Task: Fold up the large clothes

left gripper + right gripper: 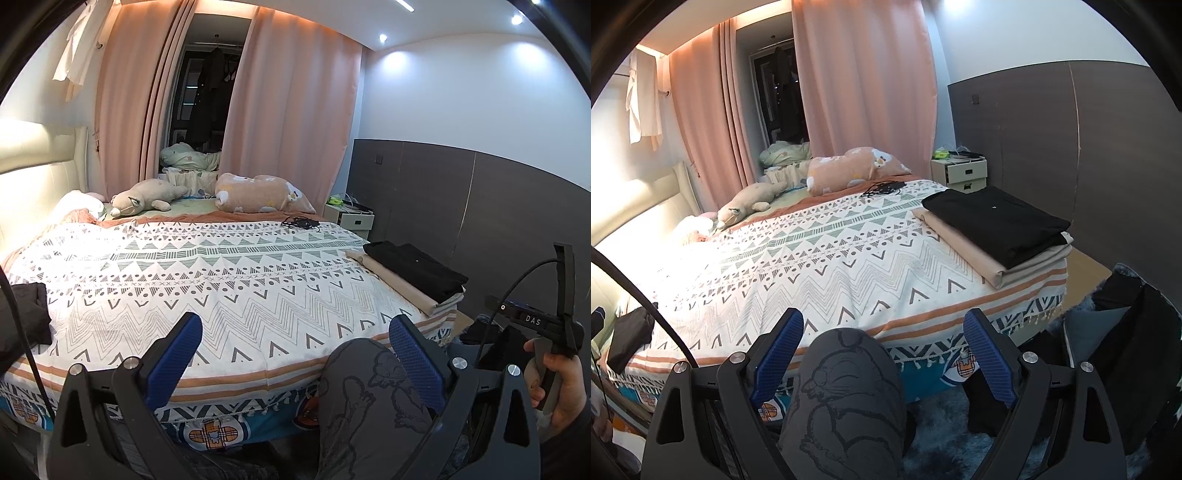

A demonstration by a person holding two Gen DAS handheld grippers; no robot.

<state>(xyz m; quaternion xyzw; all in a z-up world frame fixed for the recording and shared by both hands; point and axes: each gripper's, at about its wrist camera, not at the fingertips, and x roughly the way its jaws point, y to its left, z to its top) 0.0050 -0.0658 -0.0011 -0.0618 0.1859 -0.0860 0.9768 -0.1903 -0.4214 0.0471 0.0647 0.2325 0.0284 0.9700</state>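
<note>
A folded black garment [997, 221] lies on top of a folded beige one [964, 251] at the right edge of the bed; both show in the left wrist view, black [417, 267] and beige [399, 286]. A dark bundle of cloth [24, 317] lies at the bed's left edge, also in the right wrist view [629, 338]. My left gripper [295, 332] is open and empty before the bed's foot. My right gripper [884, 328] is open and empty, held over my knee [849, 387]. The right gripper's body shows in the left wrist view [532, 317], held in a hand.
The bed [207, 280] has a white patterned cover. A plush toy [147, 197], a pink pillow [258, 194] and a black cable [301, 222] lie at its far end. A white nightstand [962, 171] stands at right. Dark clothes [1126, 332] lie on the blue rug at right.
</note>
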